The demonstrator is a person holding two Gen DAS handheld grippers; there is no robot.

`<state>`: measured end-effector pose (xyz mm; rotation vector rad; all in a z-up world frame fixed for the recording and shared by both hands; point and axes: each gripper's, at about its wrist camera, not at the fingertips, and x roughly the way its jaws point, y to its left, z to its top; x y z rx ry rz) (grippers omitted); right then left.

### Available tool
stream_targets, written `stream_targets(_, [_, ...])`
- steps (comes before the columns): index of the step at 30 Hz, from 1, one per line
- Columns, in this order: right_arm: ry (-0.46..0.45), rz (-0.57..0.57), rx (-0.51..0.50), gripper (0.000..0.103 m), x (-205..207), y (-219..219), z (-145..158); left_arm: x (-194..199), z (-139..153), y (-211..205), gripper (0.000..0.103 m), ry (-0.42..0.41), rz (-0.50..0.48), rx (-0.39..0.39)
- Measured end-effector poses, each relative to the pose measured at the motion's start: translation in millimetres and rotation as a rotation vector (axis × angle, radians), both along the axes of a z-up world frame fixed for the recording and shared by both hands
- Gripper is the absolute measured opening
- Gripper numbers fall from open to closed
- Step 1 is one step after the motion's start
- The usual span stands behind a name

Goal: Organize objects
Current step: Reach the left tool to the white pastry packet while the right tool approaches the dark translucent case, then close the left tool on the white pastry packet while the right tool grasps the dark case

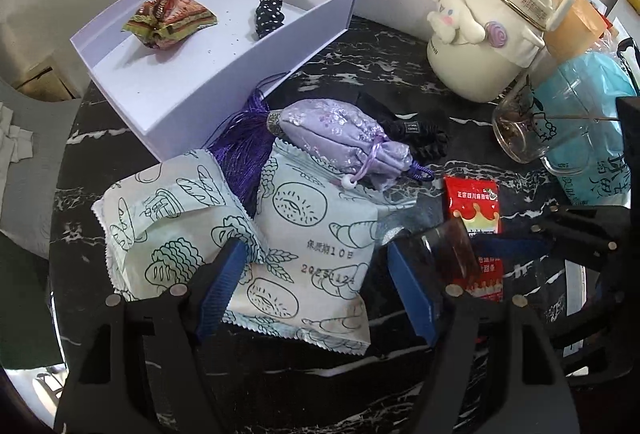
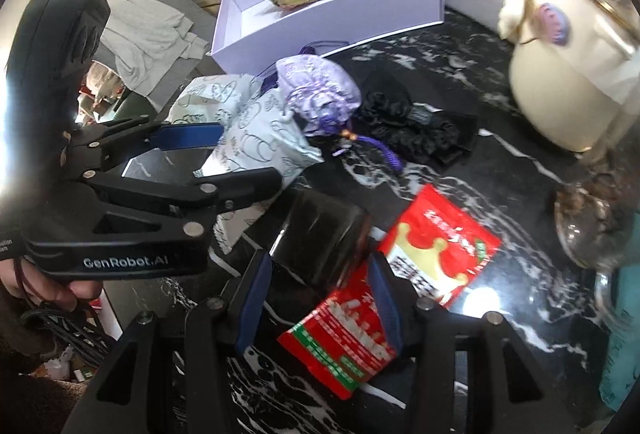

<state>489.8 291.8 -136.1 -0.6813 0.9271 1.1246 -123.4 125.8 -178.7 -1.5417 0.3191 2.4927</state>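
An open lavender box point(image 1: 192, 86) stands at the back left, holding a brown snack pack point(image 1: 170, 18) and a black dotted scrunchie point(image 1: 269, 14). On the black marble table lie two pale green bread packets point(image 1: 304, 234), a purple sachet with tassel point(image 1: 340, 138), a black scrunchie point(image 1: 420, 138) and red snack packets point(image 2: 436, 246). My left gripper point(image 1: 316, 282) is open over the right bread packet. My right gripper point(image 2: 320, 294) is open around a red packet point(image 2: 344, 346) and a dark glass jar point(image 2: 320, 238).
A cream kettle-shaped bottle point(image 1: 484, 34) with a plush dog stands at the back right. A glass mug point(image 1: 532, 126) and a teal pack point(image 1: 588, 122) sit at the right edge. A grey sofa with cloth point(image 2: 152, 30) lies beyond the table's left side.
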Motion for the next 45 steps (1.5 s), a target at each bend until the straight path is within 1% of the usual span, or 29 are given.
stream_targets(3, [0.002,0.017,0.01,0.052,-1,5,-3,-1,-6,1,0.072,0.0,-0.016,-0.012])
stream_targets(6, [0.009,0.032,0.007,0.052,-1,7,-8,2,-8,1,0.071,0.018,-0.023,-0.016])
stream_targets(10, [0.02,0.035,0.033,0.047,-2,4,-8,5,-9,-2,0.063,0.017,-0.014,0.002])
stream_targets(15, [0.014,0.04,0.032,0.044,-5,-1,-10,15,-9,-2,0.06,-0.005,-0.013,0.016])
stream_targets(21, [0.021,0.058,0.019,0.042,-15,-13,-10,31,-11,1,0.059,-0.026,-0.008,0.03])
stream_targets(25, [0.009,0.067,0.011,0.042,-24,-23,-12,47,-11,6,0.058,-0.045,-0.008,0.034])
stream_targets(31, [0.015,0.078,0.018,0.042,-33,-37,-12,72,-11,12,0.057,-0.076,-0.011,0.057])
stream_targets(36, [0.015,0.076,0.017,0.042,-34,-44,-12,81,-11,11,0.057,-0.077,0.002,0.062])
stream_targets(39, [-0.012,0.082,0.024,0.043,-35,-43,-11,78,-12,9,0.059,-0.08,0.026,0.066])
stream_targets(40, [-0.024,0.088,0.026,0.044,-36,-43,-10,76,-12,8,0.061,-0.079,0.032,0.067])
stream_targets(41, [-0.031,0.093,0.027,0.048,-37,-43,-10,75,-12,6,0.063,-0.07,0.04,0.064])
stream_targets(42, [-0.044,0.098,0.031,0.054,-38,-42,-10,74,-12,6,0.07,-0.055,0.053,0.049])
stream_targets(43, [-0.063,0.099,0.032,0.055,-39,-43,-11,73,-13,5,0.076,-0.037,0.068,0.027])
stream_targets(45, [-0.098,0.101,0.035,0.058,-38,-41,-13,71,-14,6,0.077,-0.02,0.067,0.009])
